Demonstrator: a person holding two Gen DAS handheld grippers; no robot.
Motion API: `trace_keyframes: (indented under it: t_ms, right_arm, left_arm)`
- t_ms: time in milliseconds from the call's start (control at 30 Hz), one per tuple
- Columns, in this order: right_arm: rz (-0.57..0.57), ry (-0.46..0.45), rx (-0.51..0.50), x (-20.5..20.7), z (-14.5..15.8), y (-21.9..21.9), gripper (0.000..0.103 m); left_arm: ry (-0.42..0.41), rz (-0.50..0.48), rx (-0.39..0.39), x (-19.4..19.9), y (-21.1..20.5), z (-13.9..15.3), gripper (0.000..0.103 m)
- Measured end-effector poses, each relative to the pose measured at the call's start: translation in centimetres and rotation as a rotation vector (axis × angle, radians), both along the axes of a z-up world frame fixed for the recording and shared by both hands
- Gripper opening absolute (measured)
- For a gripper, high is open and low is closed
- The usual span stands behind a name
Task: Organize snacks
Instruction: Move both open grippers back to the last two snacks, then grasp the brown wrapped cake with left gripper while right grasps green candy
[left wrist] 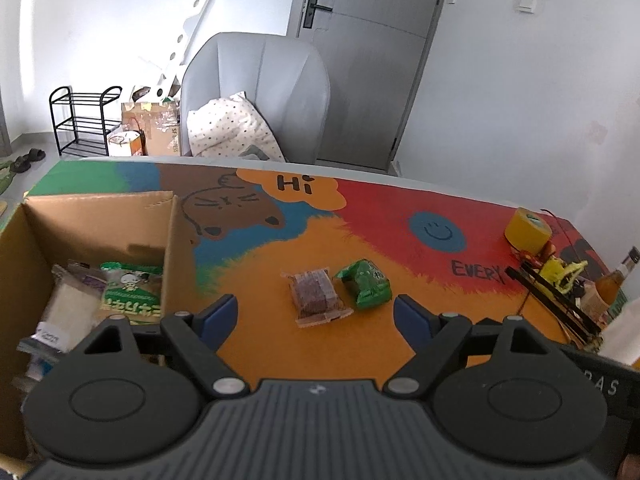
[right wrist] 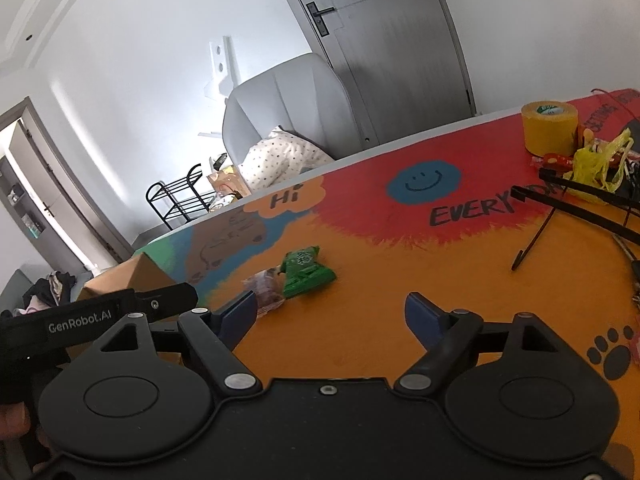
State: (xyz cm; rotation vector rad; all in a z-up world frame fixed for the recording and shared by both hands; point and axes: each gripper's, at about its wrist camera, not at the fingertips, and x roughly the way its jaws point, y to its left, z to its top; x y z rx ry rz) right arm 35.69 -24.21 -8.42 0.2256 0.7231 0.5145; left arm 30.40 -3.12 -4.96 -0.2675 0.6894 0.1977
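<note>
A clear pack with a brown cake (left wrist: 318, 294) and a green snack packet (left wrist: 365, 285) lie side by side on the colourful tablecloth (left wrist: 280, 344). My left gripper (left wrist: 314, 318) is open and empty, just short of them. A cardboard box (left wrist: 96, 216) at the left holds a green-and-white snack bag (left wrist: 132, 292) and a clear white pack (left wrist: 70, 312). In the right wrist view, my right gripper (right wrist: 330, 318) is open and empty above the cloth; the green packet (right wrist: 306, 272) and brown cake pack (right wrist: 266, 288) lie ahead to its left, and the box (right wrist: 132, 276) is further left.
A yellow tape roll (left wrist: 527, 231), black sticks (left wrist: 554, 300), yellow plastic scraps (right wrist: 600, 162) and a bottle (left wrist: 614, 280) crowd the table's right end. A grey armchair (left wrist: 260, 96) with a dotted pillow stands behind the table. The left gripper's body (right wrist: 100, 314) shows at the right wrist view's left.
</note>
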Motion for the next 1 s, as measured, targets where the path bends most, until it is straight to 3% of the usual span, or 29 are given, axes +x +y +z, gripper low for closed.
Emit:
trace_keyframes:
  t_ms: [233, 367, 433, 500, 733, 1000]
  right_arm:
    - [0.020, 0.033, 0.036, 2.1, -1.7, 0.2, 0.081]
    - [0.031, 0.050, 0.056, 3.4, -2.4, 0.5, 0.077]
    - [0.039, 0.059, 0.064, 4.0, -2.7, 0.7, 0.073]
    - [0.040, 0.068, 0.075, 4.6, -3.0, 0.7, 0.073]
    - [0.050, 0.082, 0.097, 6.2, -3.6, 0.9, 0.072]
    - [0.046, 0.098, 0.114, 6.8, -4.2, 0.7, 0.071]
  left_arm:
    - [0.022, 0.034, 0.011, 2.3, -0.2, -1.3, 0.083]
    - [0.011, 0.067, 0.059, 3.4, -0.6, -1.6, 0.081]
    - [0.013, 0.066, 0.043, 4.0, -0.6, -1.7, 0.069]
    - [0.025, 0.062, 0.024, 4.6, -0.6, -2.0, 0.065]
    - [0.085, 0.058, 0.040, 6.5, -1.3, -4.1, 0.056]
    - [0.131, 0.073, 0.032, 8.2, -1.4, -6.1, 0.055]
